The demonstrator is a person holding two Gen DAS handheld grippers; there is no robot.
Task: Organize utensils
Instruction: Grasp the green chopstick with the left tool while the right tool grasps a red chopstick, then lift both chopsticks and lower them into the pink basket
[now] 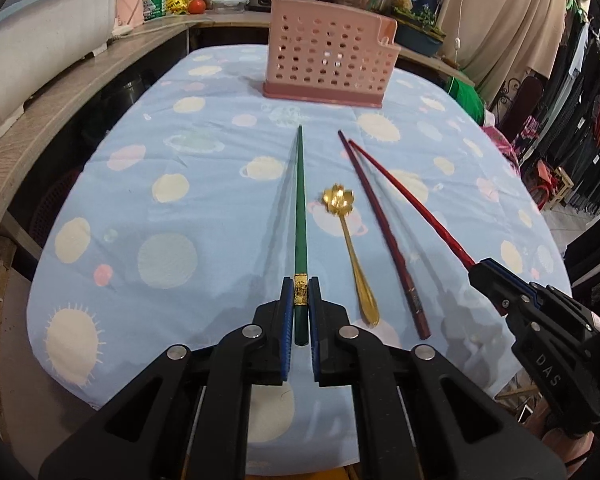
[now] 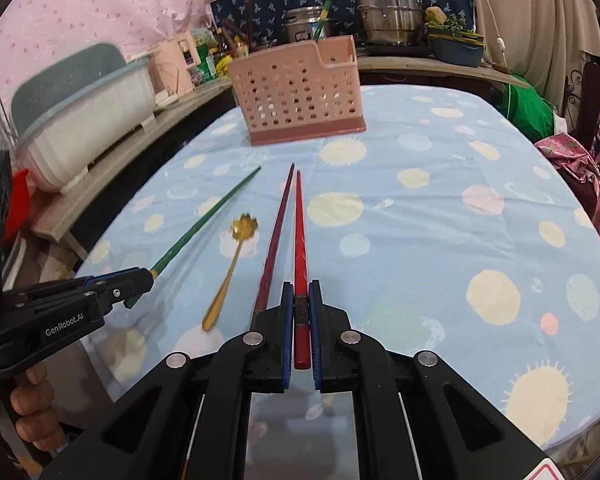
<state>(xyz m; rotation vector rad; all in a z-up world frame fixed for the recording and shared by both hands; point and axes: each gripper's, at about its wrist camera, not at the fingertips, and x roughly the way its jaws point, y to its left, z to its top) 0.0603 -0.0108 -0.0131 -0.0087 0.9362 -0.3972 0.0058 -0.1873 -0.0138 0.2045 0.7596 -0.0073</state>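
Chopstick between left fingers

On the table the holder stands at twelve o'clock, far end. Nearer, from nine toward three in the left wrist view: one chopstick, the spoon, a second chopstick, a third. The tub sits on the shelf at ten o'clock.
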